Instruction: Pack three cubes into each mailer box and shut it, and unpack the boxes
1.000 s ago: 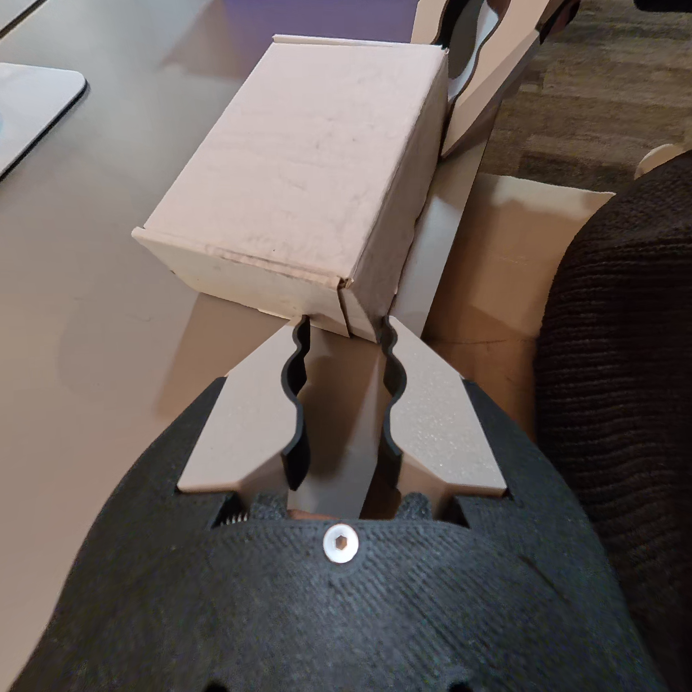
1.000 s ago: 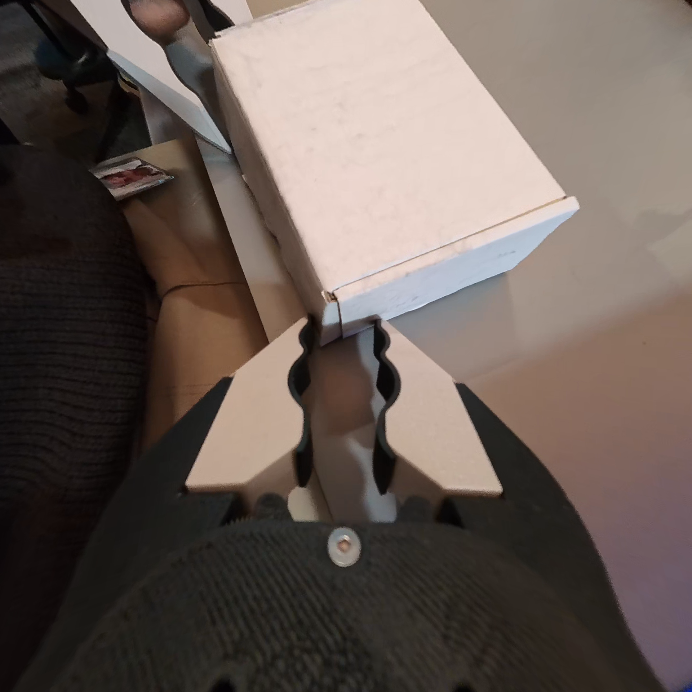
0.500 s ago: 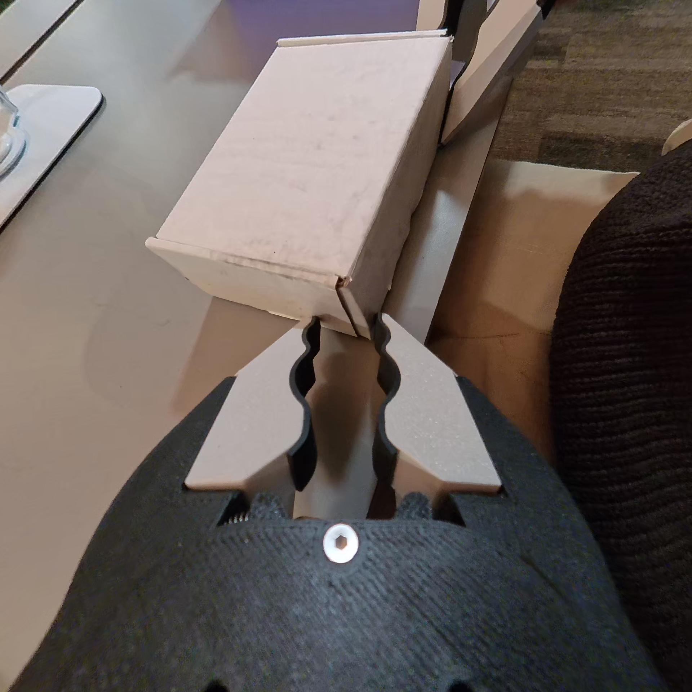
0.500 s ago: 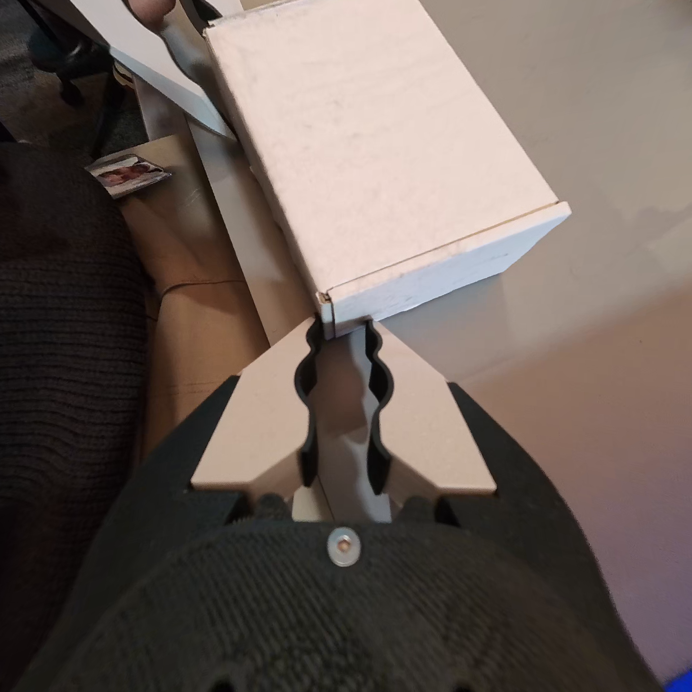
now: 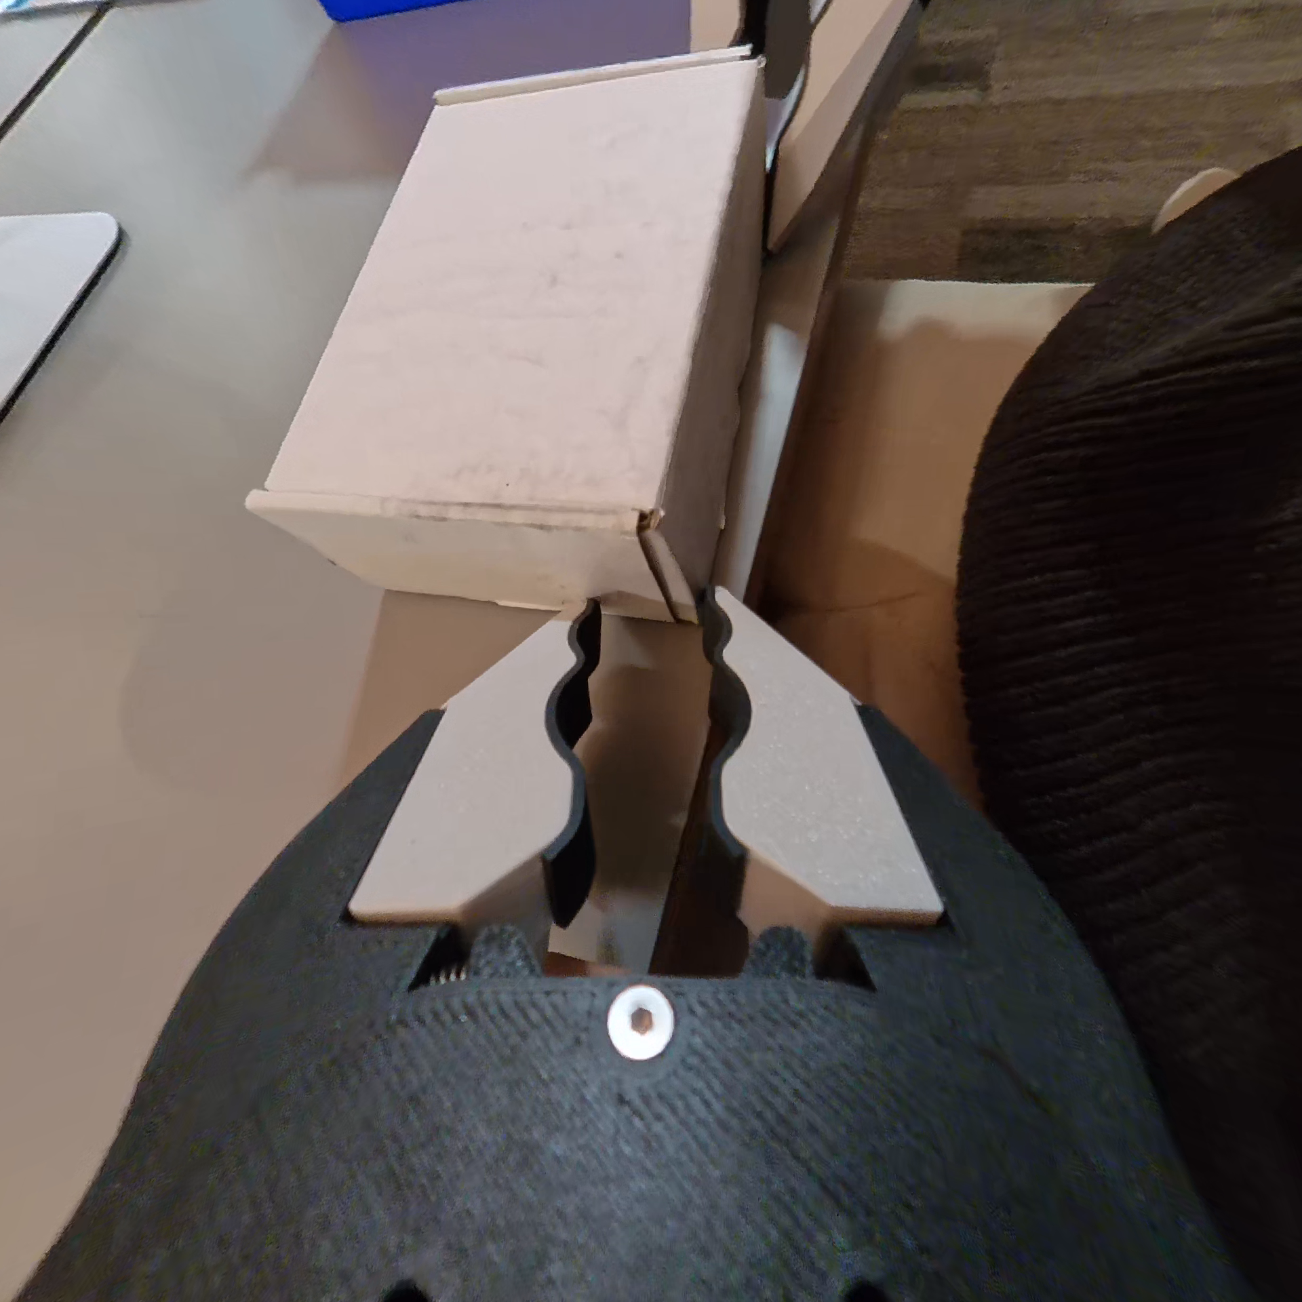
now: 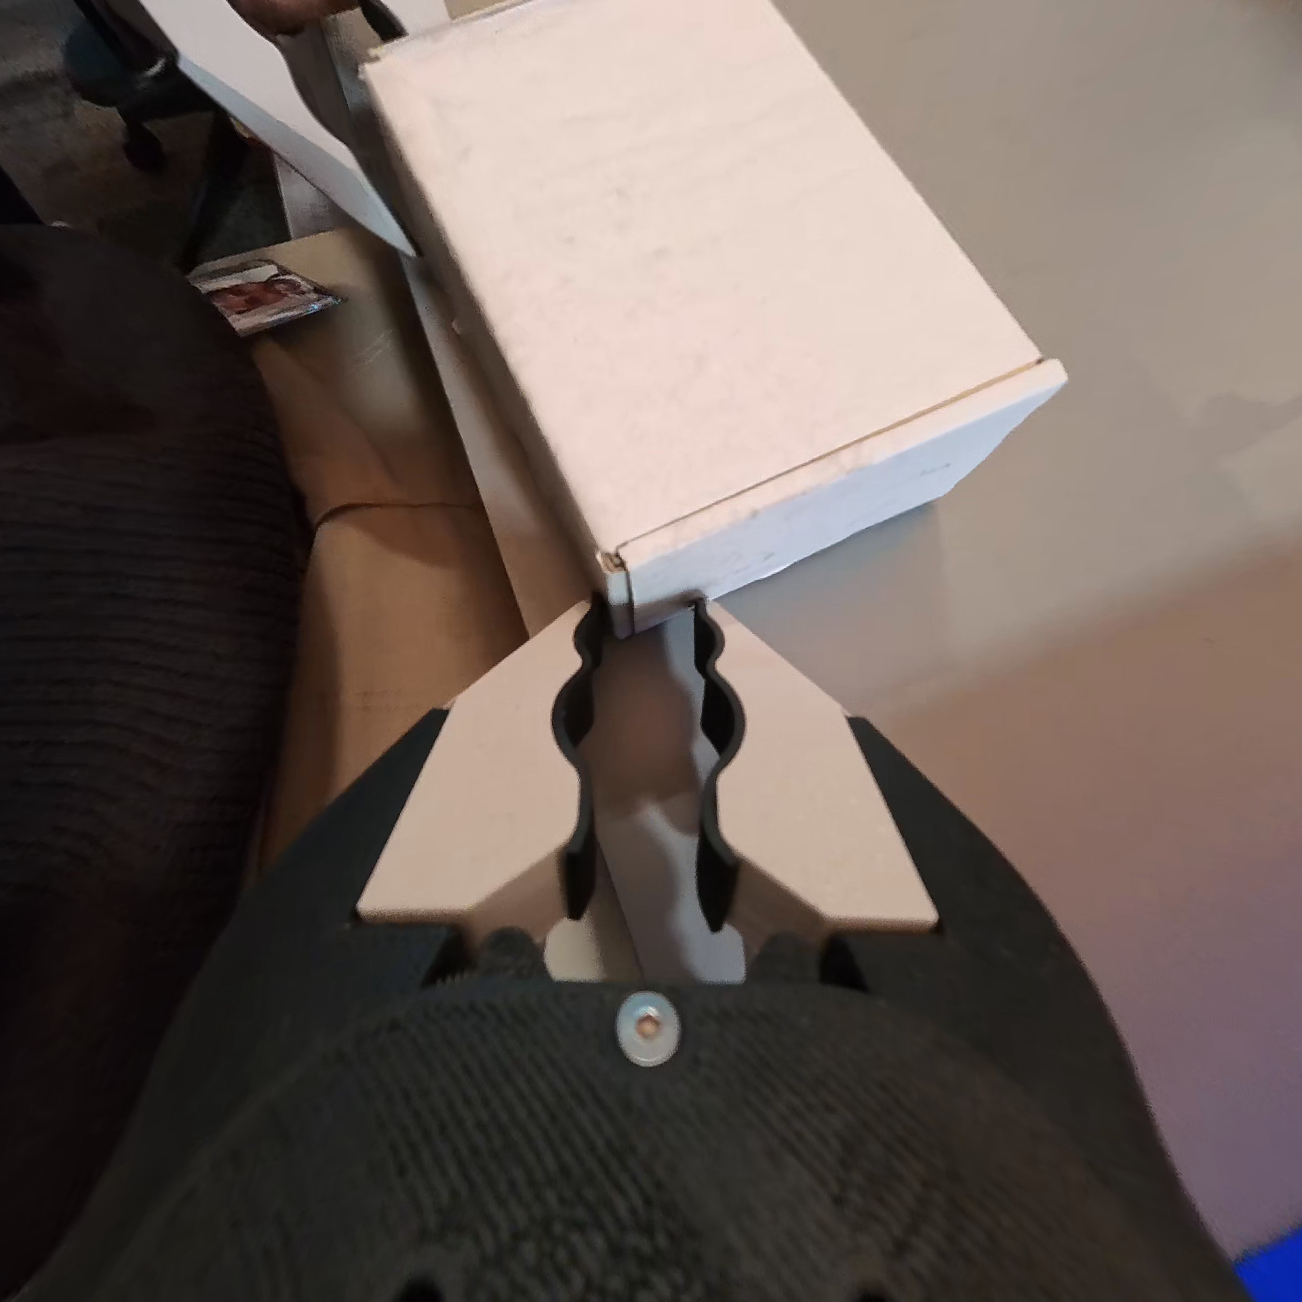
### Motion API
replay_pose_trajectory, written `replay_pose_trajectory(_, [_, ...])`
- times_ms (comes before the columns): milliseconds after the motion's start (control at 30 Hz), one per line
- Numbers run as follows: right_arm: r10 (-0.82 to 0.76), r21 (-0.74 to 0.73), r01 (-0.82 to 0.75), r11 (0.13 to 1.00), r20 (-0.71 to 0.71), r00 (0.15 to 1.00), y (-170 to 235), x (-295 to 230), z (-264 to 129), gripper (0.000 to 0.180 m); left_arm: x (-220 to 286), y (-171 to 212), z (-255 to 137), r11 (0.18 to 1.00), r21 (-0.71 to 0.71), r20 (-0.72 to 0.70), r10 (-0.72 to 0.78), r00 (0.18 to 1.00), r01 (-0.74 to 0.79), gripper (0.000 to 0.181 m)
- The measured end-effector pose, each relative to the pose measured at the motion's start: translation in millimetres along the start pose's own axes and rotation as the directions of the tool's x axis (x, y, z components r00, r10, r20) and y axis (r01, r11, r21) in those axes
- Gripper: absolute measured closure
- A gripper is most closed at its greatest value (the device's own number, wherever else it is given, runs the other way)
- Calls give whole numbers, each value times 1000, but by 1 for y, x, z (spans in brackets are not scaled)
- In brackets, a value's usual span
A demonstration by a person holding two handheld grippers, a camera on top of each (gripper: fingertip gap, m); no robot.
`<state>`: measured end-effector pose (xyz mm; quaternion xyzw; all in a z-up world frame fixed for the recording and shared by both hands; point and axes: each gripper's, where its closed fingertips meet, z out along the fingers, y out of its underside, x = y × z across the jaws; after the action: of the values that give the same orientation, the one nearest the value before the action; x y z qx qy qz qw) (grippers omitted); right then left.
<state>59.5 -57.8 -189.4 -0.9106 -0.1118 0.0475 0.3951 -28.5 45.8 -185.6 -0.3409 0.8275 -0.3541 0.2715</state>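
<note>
One closed white mailer box (image 5: 535,338) is being seen, sitting at the tabletop (image 5: 141,563) edge nearest the person; no print is being made out on it. Two grippers are being held level at opposite ends. Left gripper (image 5: 648,606): jaws partly open, straddling the box's lower end corner. Right gripper (image 6: 648,607): same at the other end; a firm grip cannot be told for either.

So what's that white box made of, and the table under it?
The box looks like thin cardboard with a matte, scuffed white face; folded flaps and a raw edge show at its near corner. The table seems a smooth grey laminate, though I can't be sure: it gives a soft sheen and faint reflections.
</note>
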Motion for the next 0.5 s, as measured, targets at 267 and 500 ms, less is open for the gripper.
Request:
replay_pose_trajectory(267, [86,36,-83,996,-83,993,-1,18,-17,123,24,-7,-5,999,42,-128,21,992,-15,161])
replay_pose_trajectory(500, [83,83,-74,994,-108,991,-9,20,-21,123,-13,-19,-10,986,118,13,-117,993,115,73])
